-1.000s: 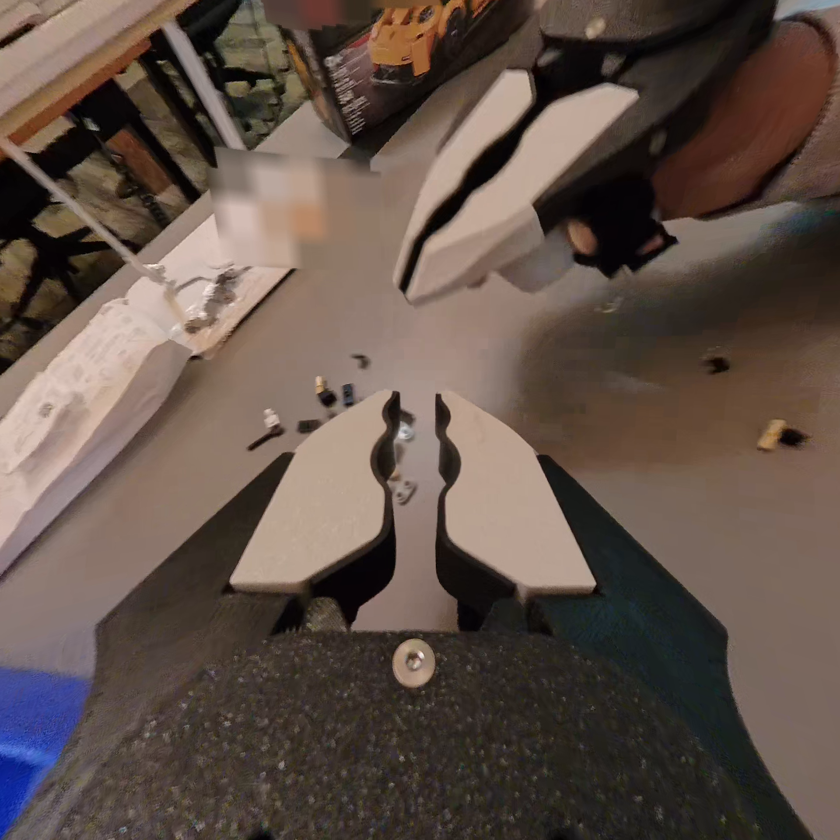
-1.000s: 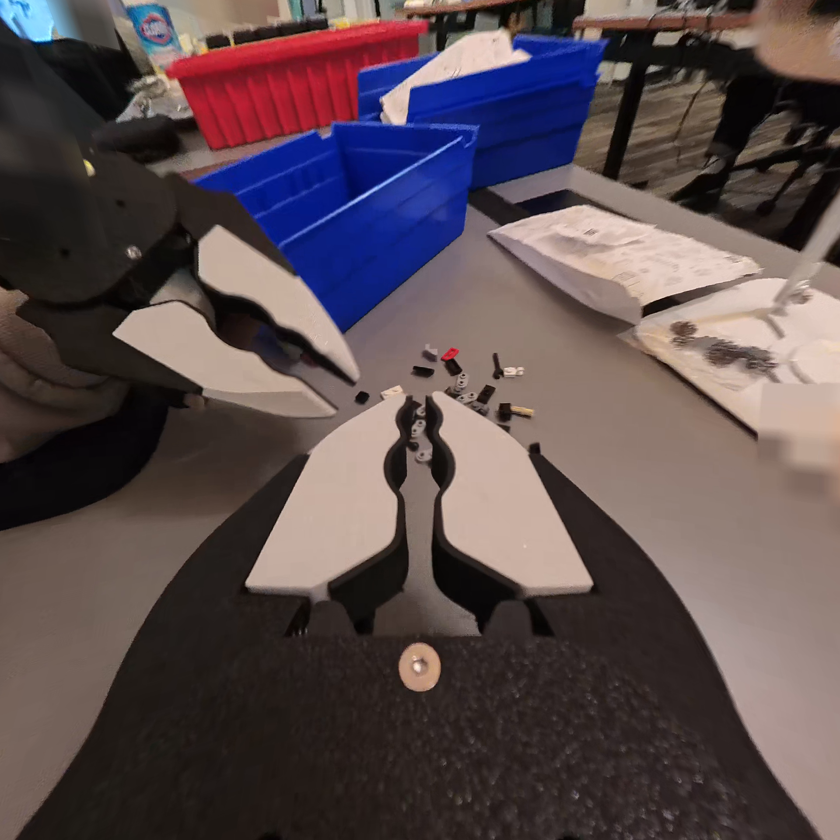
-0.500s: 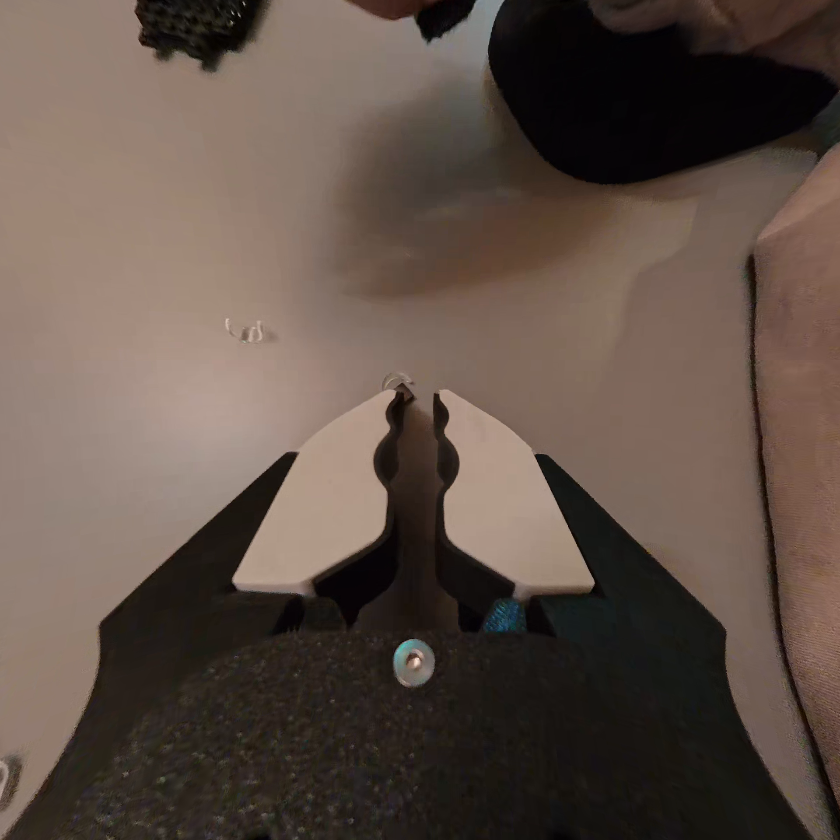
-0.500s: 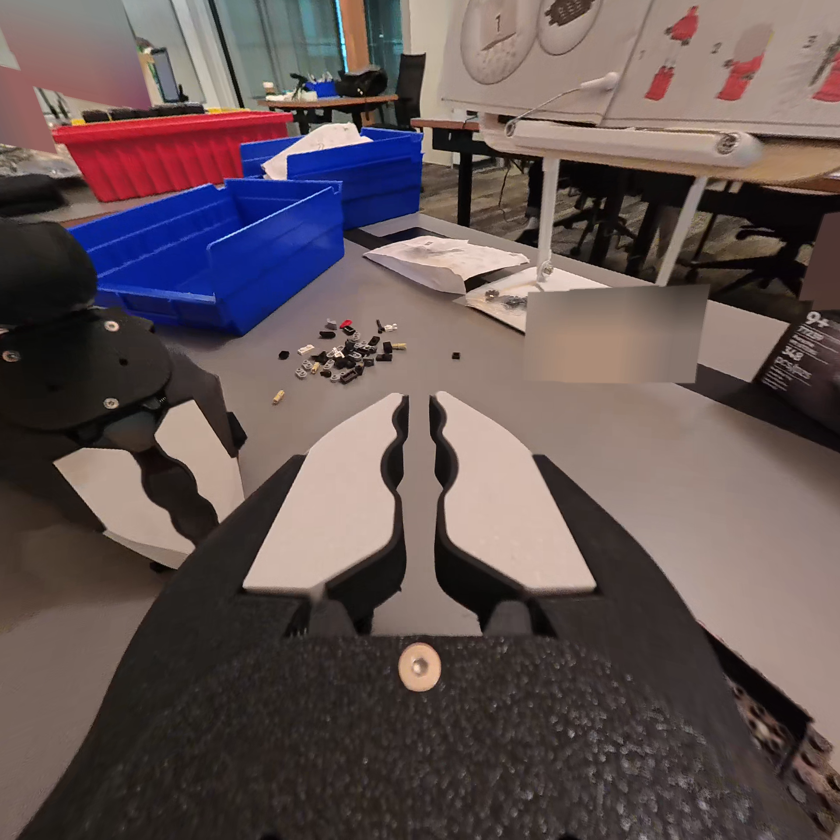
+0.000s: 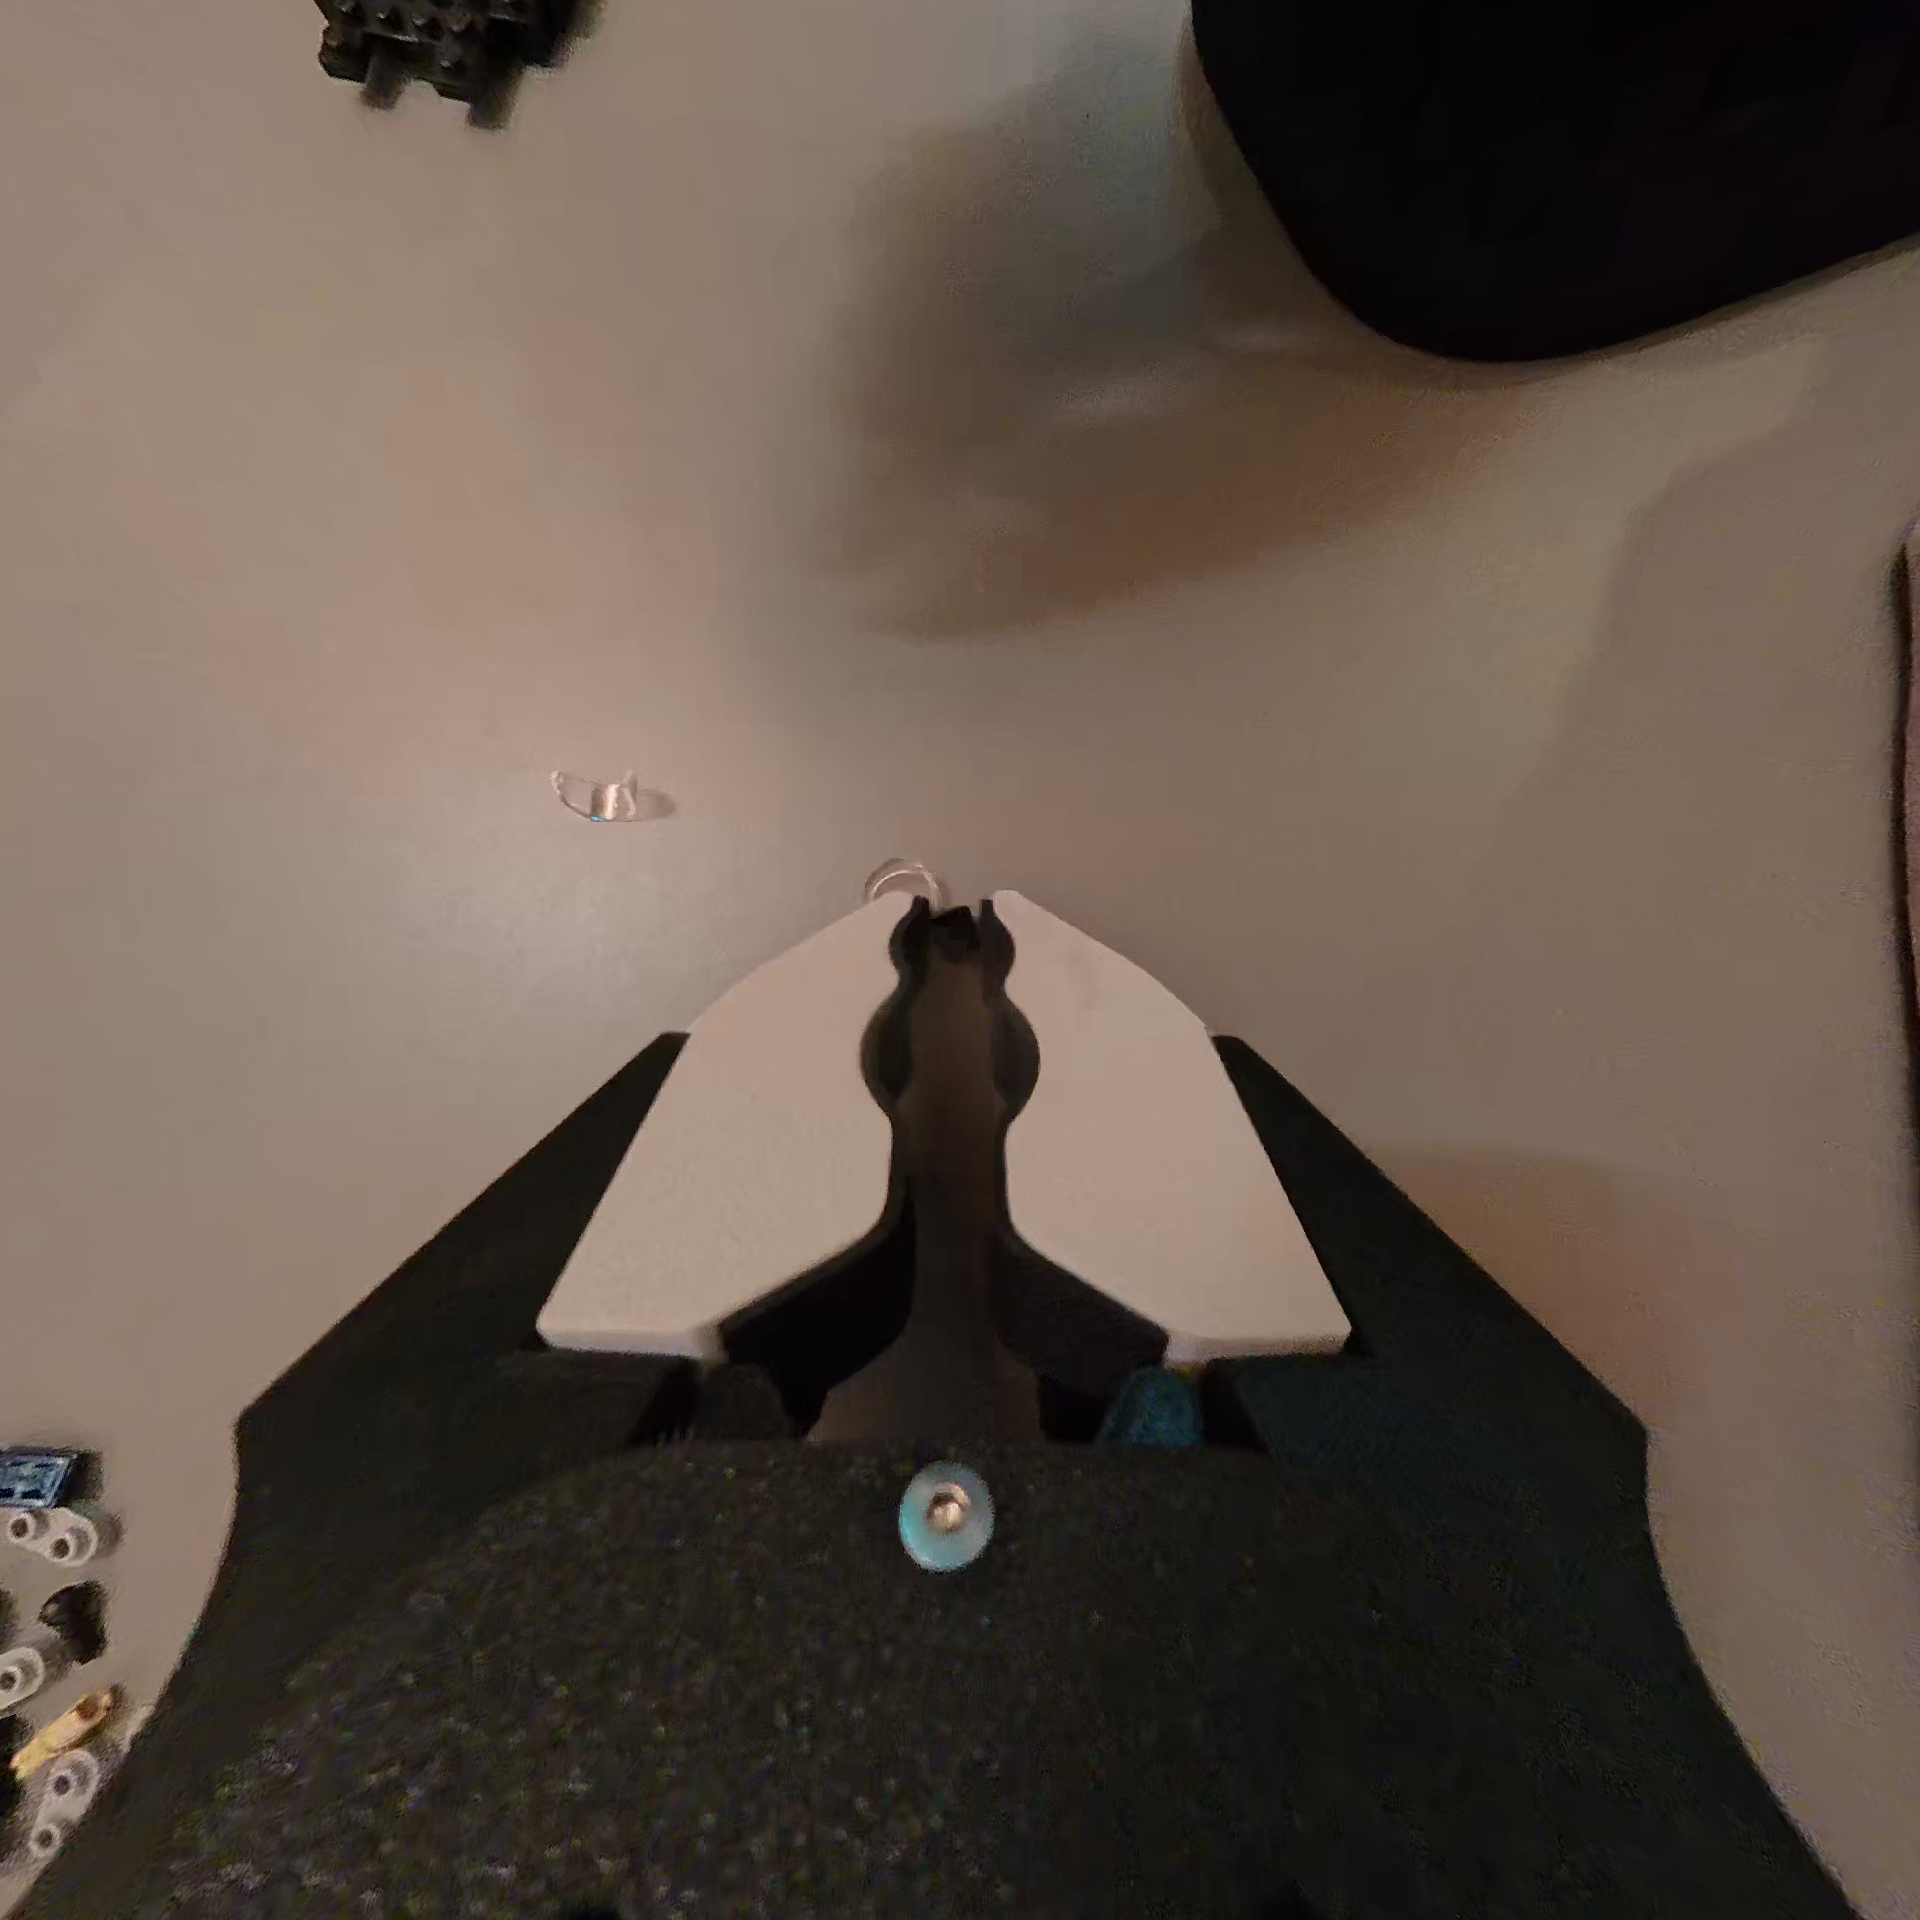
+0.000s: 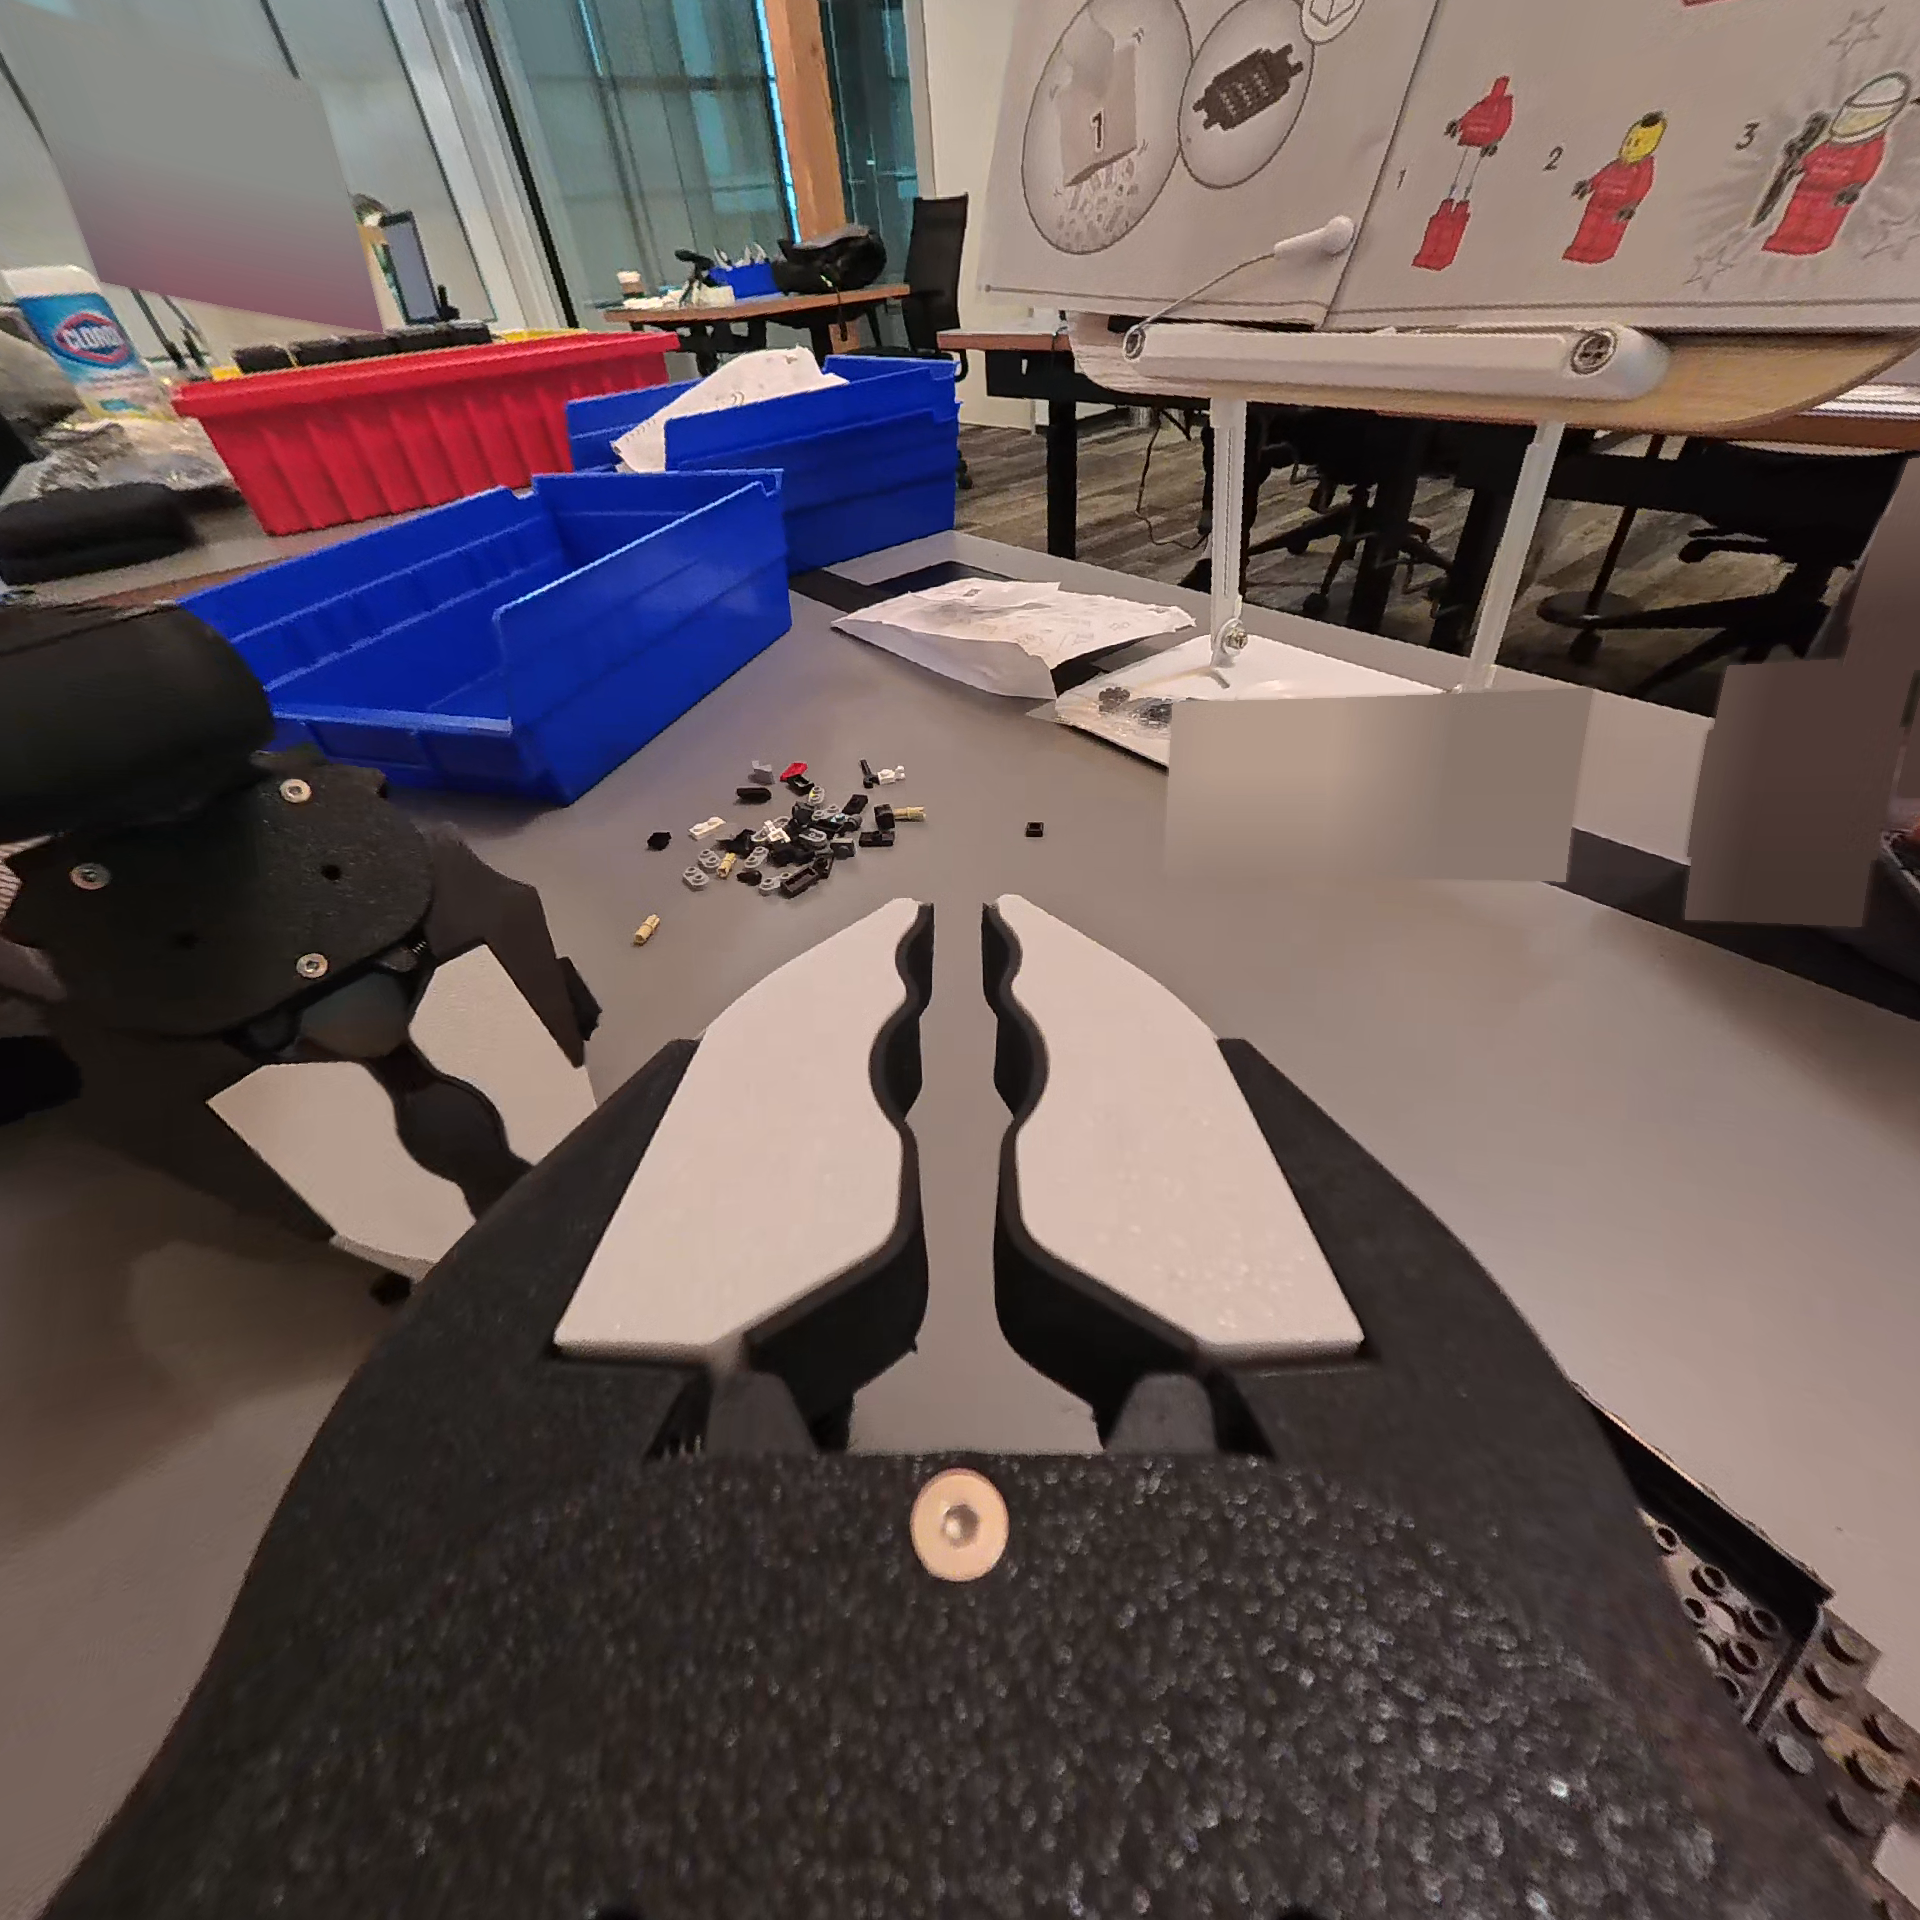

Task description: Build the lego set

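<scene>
**Both grippers, small-parts stage**

Left gripper: jaws nearly closed, pinching a tiny black piece over the matte grey surface; clear curved piece at 10 o'clock. Right gripper: jaws narrowly parted, empty; loose lego pieces at 12 o'clock.

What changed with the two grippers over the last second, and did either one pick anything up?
The left gripper swung from the loose Lego pieces down to bare table, and its fingers narrowed onto a small dark piece at the tips. The right gripper pulled back from the pile and lifted, empty, with the same narrow gap. The pile, blue bins and instruction stand stayed put.
</scene>
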Available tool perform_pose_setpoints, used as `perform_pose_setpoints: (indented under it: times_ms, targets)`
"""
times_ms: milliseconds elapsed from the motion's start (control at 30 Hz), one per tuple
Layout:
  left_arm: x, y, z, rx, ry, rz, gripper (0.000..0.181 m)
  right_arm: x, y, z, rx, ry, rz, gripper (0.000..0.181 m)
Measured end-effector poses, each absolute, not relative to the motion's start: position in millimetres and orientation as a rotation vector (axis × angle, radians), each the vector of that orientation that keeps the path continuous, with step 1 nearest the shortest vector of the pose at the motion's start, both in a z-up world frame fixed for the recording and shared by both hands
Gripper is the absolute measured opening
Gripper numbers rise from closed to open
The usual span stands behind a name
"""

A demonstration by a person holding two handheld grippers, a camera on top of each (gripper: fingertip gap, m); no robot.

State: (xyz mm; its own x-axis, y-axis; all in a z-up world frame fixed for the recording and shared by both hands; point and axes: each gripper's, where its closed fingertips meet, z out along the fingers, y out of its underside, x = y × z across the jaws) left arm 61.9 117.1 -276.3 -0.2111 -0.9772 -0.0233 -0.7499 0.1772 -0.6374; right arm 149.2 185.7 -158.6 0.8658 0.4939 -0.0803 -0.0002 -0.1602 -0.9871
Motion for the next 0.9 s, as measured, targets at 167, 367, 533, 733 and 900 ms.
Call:
perform_pose_setpoints:
  times_ms: [167, 367, 533, 733, 900]
  targets:
    - [52.2, 126.9, -271.5, -1.626, 2.006, -0.676, 0.003, 142.5, 184.3, -158.8, -1.69, -0.401, 0.466, 0.008]
    - [18.0, 205.8, -249.4, -1.708, 1.718, -0.539, 0.003, 98.3, 184.0, -172.0, -1.727, -0.553, 0.526, 0.009]
    - [-15.2, 271.7, -247.5, -1.743, 1.576, -0.286, 0.029, 69.4, 186.9, -175.9, -1.721, -0.64, 0.544, 0.01]
    - [-21.8, 273.2, -246.3, -1.735, 1.567, -0.341, 0.049, 73.8, 186.1, -182.0, -1.742, -0.6, 0.564, 0.01]
    - [-19.2, 245.9, -239.9, -1.71, 1.634, -0.531, 0.035, 74.9, 184.8, -183.8, -1.749, -0.598, 0.558, 0.01]
